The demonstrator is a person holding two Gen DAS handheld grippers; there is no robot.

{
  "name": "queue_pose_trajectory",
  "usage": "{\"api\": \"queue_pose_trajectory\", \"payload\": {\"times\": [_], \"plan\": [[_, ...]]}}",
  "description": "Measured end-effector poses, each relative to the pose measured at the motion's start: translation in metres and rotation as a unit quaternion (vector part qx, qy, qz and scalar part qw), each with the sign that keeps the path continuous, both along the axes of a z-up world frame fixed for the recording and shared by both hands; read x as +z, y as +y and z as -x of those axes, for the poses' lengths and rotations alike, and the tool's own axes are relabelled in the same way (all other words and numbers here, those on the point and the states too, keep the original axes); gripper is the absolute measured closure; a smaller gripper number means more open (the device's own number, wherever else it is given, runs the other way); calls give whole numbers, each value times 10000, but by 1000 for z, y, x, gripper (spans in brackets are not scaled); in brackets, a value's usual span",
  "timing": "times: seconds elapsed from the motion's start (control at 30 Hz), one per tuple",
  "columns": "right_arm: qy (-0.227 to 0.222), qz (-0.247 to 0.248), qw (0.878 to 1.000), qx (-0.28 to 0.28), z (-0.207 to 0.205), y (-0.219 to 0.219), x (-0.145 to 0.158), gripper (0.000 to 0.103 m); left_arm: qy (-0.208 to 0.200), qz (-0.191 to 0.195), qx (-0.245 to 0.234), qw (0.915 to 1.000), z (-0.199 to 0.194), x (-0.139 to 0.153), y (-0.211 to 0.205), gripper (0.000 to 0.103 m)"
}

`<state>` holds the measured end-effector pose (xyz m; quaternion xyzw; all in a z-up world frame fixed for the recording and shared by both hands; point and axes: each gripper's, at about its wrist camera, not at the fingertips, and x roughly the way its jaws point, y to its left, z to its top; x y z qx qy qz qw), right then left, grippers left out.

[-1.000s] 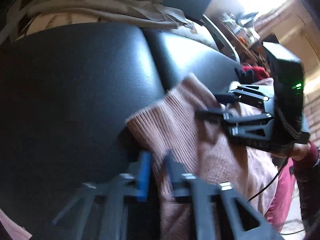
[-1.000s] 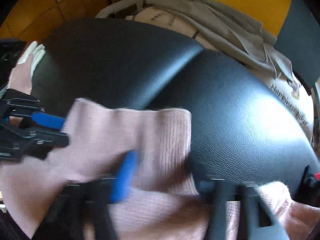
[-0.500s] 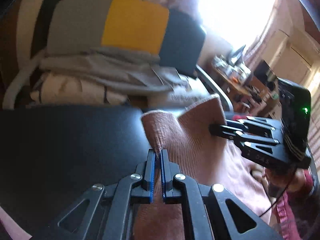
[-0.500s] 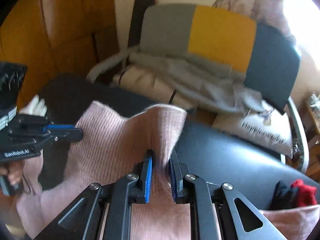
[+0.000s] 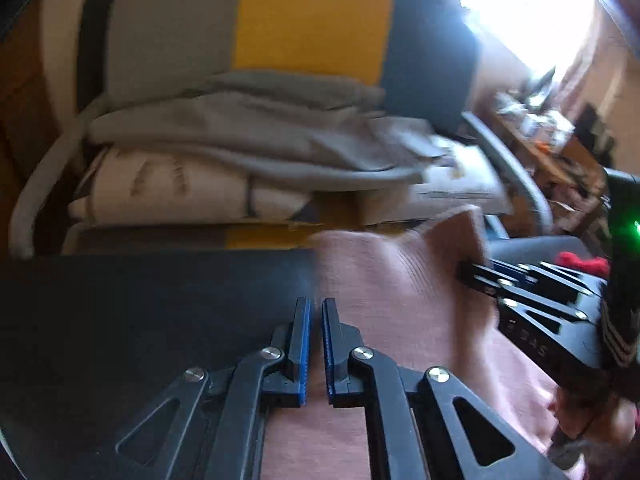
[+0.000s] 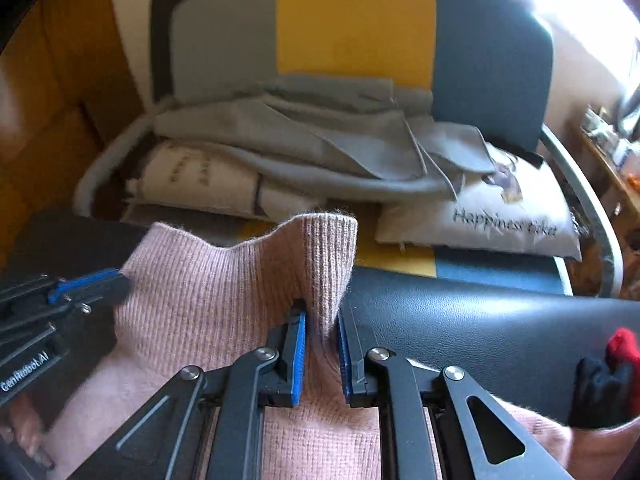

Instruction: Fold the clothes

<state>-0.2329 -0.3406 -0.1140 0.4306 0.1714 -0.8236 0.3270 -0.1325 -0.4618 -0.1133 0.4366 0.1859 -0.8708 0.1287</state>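
Pink knit sweater [image 6: 208, 300]: spread over the black leather surface [image 6: 480, 320], its ribbed edge lifted and held at two spots, sagging between them.
Right gripper [image 6: 322, 344]: blue-padded fingers [image 6: 298, 356] pinched onto a raised fold of the ribbed edge, which stands up above them.
Left gripper [image 5: 316, 344]: fingers [image 5: 304, 348] nearly together, pink knit in the narrow gap; the sweater's left border runs through them. In the right wrist view this gripper [image 6: 108, 280] meets the sweater's far left corner.
Behind: a chair with a grey, yellow and dark blue backrest [image 6: 356, 24], stacked with folded grey cloth [image 6: 300, 140] over a printed cushion [image 6: 500, 216].
Far right: a red and black item [image 6: 612, 376] on the leather, touching the sweater.
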Motion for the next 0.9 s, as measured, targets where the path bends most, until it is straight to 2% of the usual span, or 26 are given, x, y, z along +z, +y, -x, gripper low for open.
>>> {"api": "queue_pose_trajectory", "payload": {"times": [0.03, 0.13, 0.27, 0.33, 0.37, 0.4, 0.47, 0.5, 0.53, 0.6, 0.67, 0.73, 0.77, 0.83, 0.9], "plan": [[39, -129, 9999, -76, 4, -1, -8, 89, 18, -120, 72, 9999, -5, -2, -4, 98], [-257, -116, 9993, -233, 16, 8, -24, 86, 131, -487, 267, 9984, -24, -4, -18, 93], [-134, 208, 9997, -72, -1, 31, -2, 80, 675, -862, 393, 9932, -103, 26, -40, 86], [56, 435, 9990, 122, -26, 48, 16, 68, 811, -818, 578, 9917, -159, 42, -51, 84], [108, 657, 9974, 283, -47, 64, 27, 56, 788, -665, 749, 9918, -189, 47, -58, 83], [56, 794, 9960, 395, -61, 71, 32, 45, 765, -513, 920, 9915, -220, 53, -65, 81], [-255, 1129, 9910, 669, -99, 95, 33, 32, 699, -217, 1299, 9888, -282, 61, -78, 80], [-309, 1107, 9908, 718, -117, 101, 26, 30, 645, -203, 1533, 9859, -315, 60, -86, 76], [-364, 1085, 9905, 767, -135, 107, 19, 30, 599, -370, 1731, 9824, -346, 56, -95, 75], [-472, 1039, 9897, 865, -170, 120, 5, 30, 480, -884, 2228, 9697, -405, 40, -113, 71], [-581, 994, 9887, 963, -206, 133, -10, 30, 447, -1188, 2551, 9586, -445, 26, -121, 70], [-689, 948, 9874, 1060, -242, 146, -24, 30, 449, -1410, 2640, 9531, -459, 13, -124, 69], [-581, 868, 9892, 1030, -253, 147, -30, 29, 455, -1507, 2647, 9514, -462, 6, -124, 68], [-443, 766, 9909, 1019, -264, 147, -34, 26, 465, -1699, 2659, 9478, -468, -7, -124, 68], [-347, 668, 9919, 1024, -270, 145, -38, 18, 439, -1795, 2559, 9489, -459, -17, -124, 68]]}}
